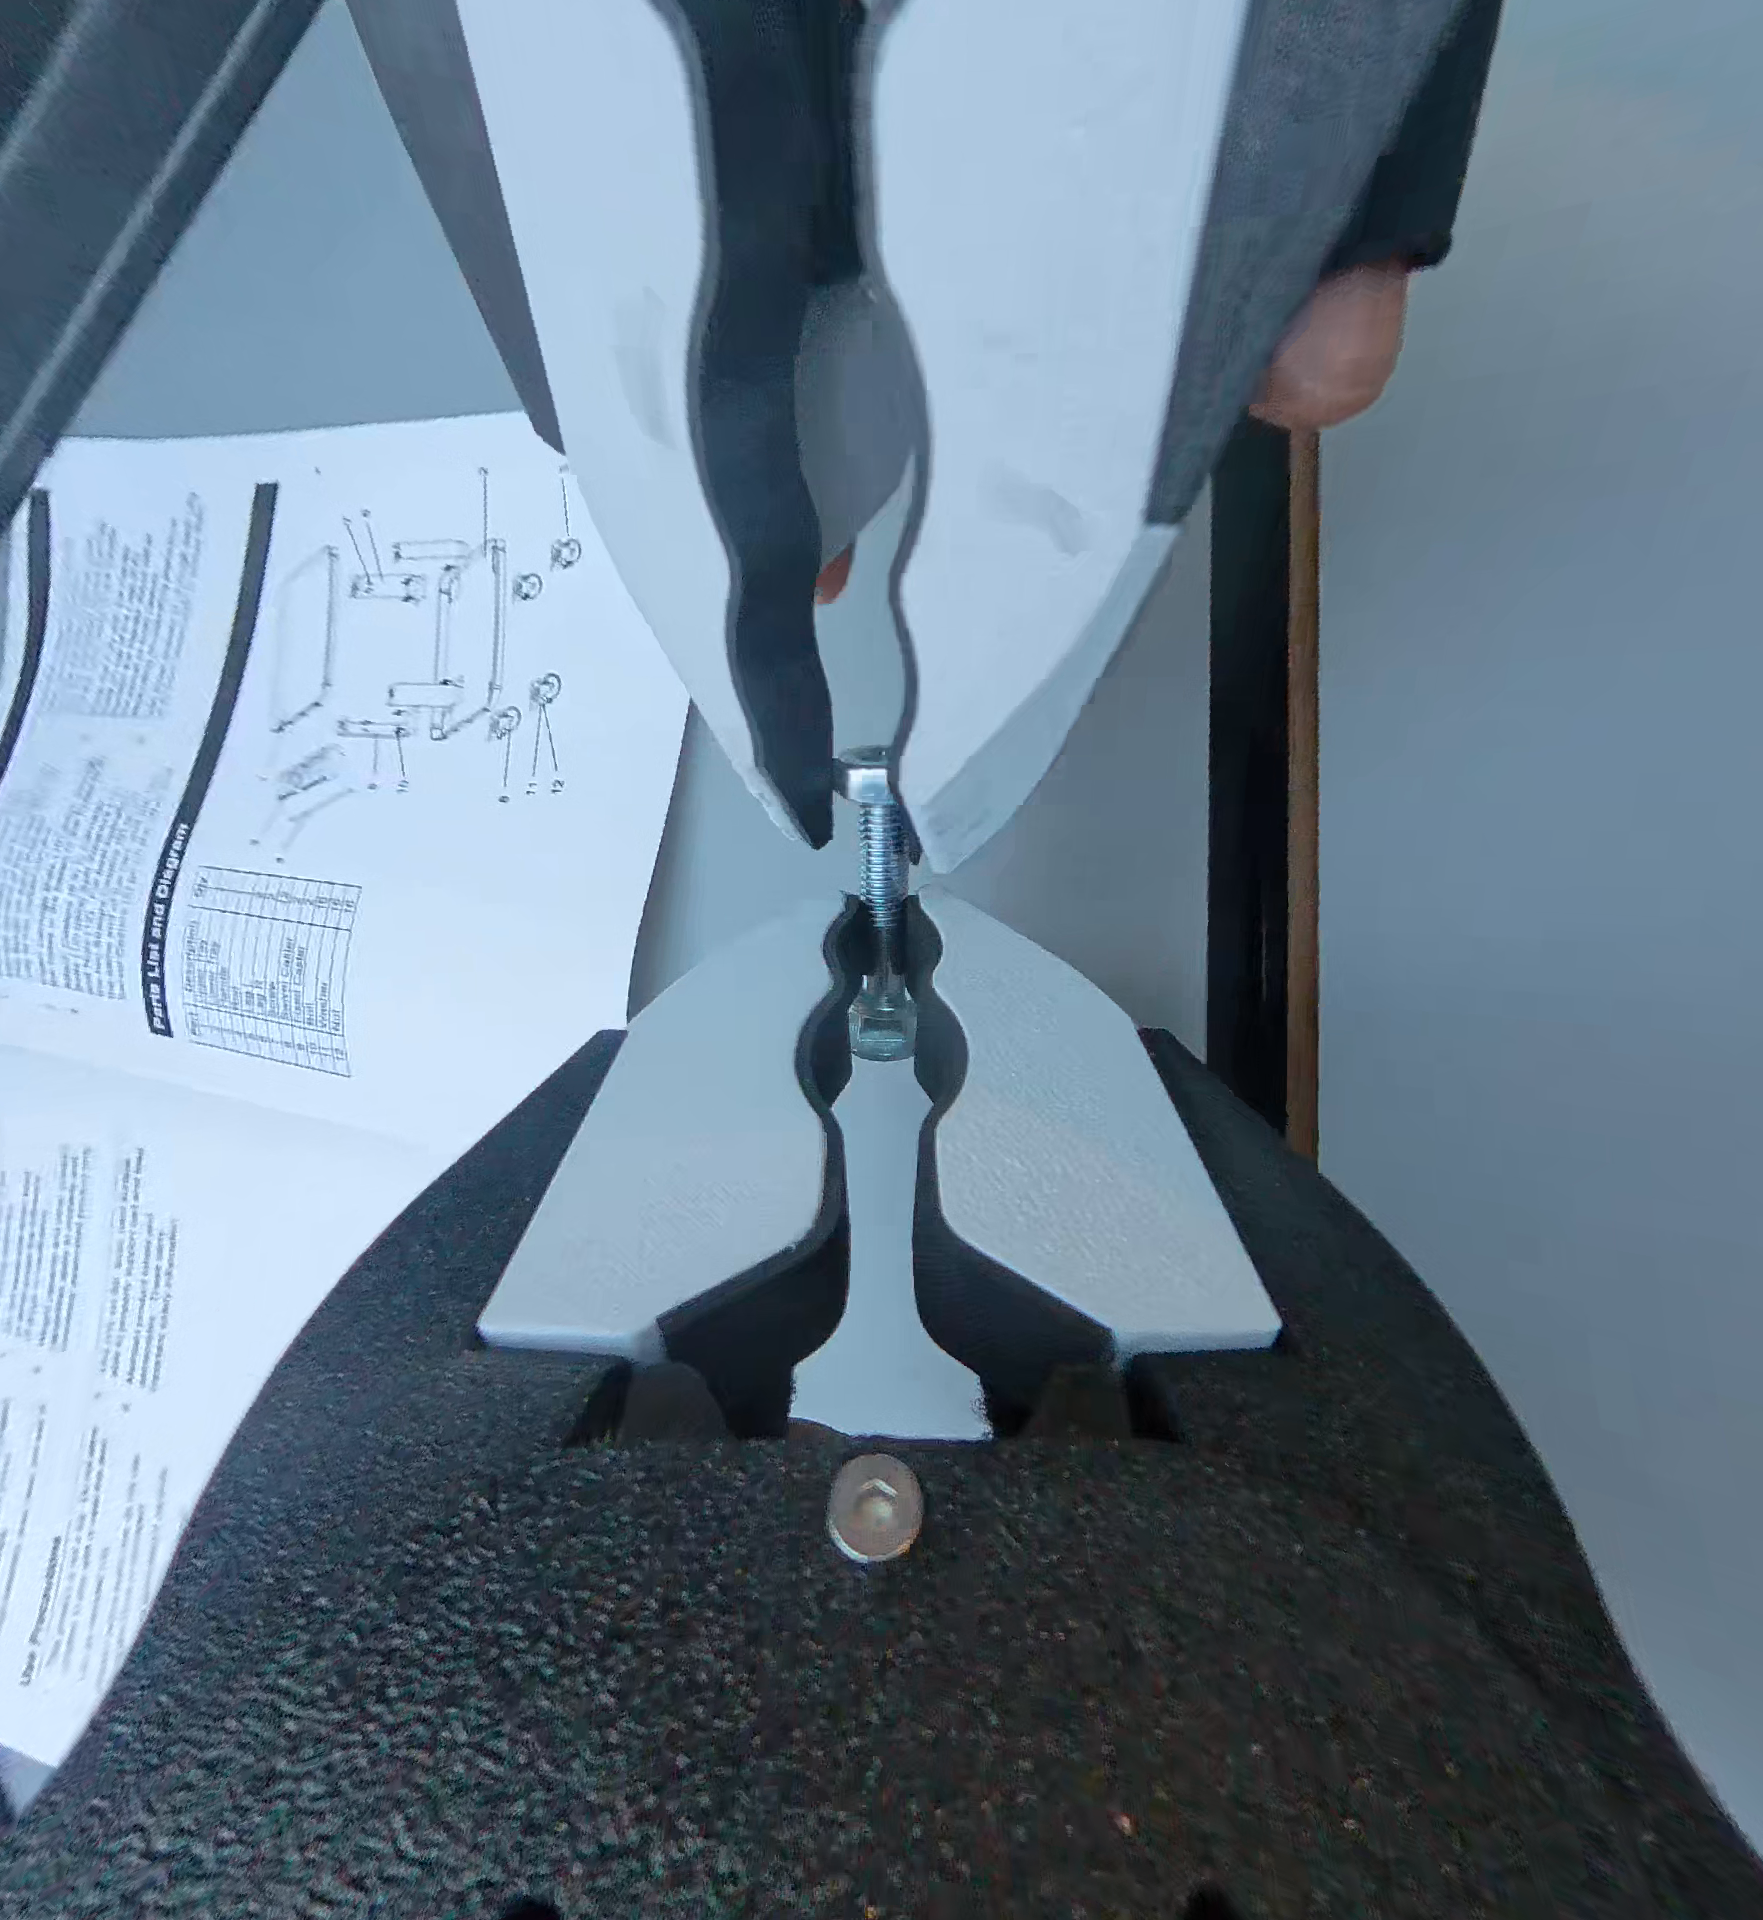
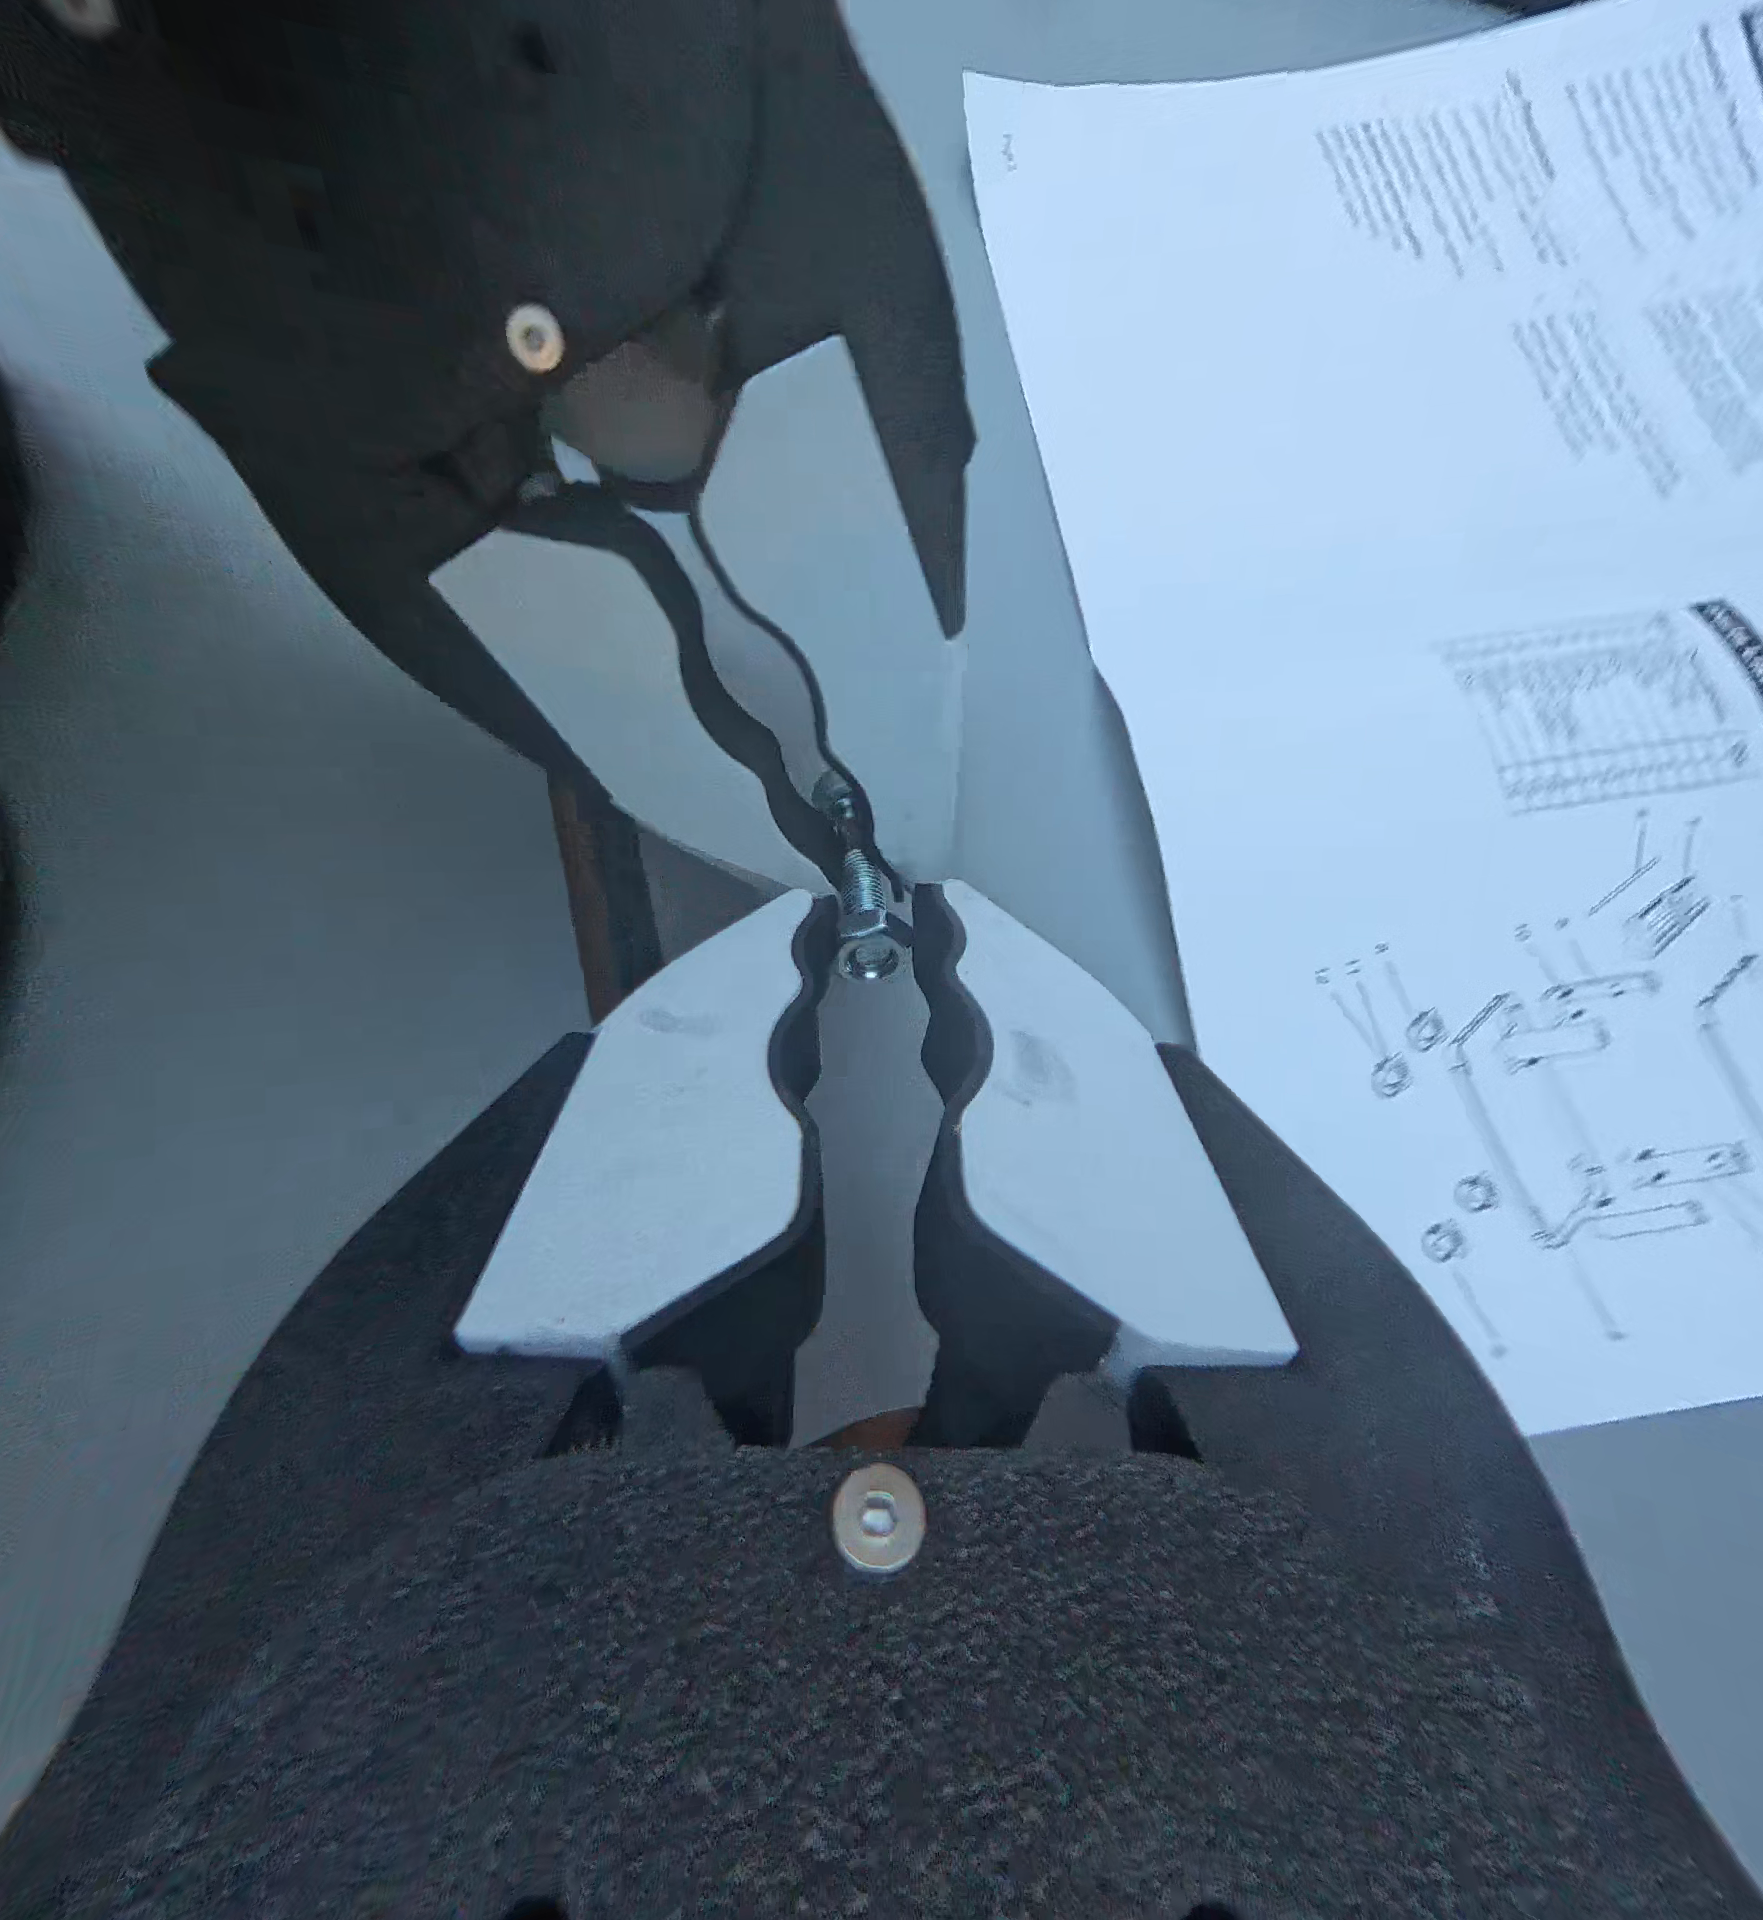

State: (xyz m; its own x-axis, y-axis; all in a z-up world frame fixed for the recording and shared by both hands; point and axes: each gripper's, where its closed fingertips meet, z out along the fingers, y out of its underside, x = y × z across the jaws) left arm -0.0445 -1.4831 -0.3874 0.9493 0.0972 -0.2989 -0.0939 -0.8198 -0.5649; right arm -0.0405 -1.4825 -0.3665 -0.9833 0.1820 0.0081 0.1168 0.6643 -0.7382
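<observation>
A small silver bolt [image 1: 875, 862] spans the gap between my two grippers, held above a pale table. In the left wrist view my left gripper [image 1: 882, 909] is shut round the threaded end, with a hex nut [image 1: 882, 1023] sitting in the hollow between its jaws. My right gripper [image 1: 861, 821] comes in from above, shut on the bolt's hex head [image 1: 861, 774]. In the right wrist view my right gripper [image 2: 866, 909] grips that head [image 2: 869, 951], and the left gripper [image 2: 872, 878] holds the far end of the bolt [image 2: 853, 878].
A printed instruction sheet [image 1: 285, 779] with diagrams lies on the table to the left, and shows at the right in the right wrist view [image 2: 1428, 623]. A dark upright bar with a wooden edge [image 1: 1261, 779] stands behind. A person's hand [image 1: 1334, 353] holds the right gripper. My left and right fingertips are right by each other.
</observation>
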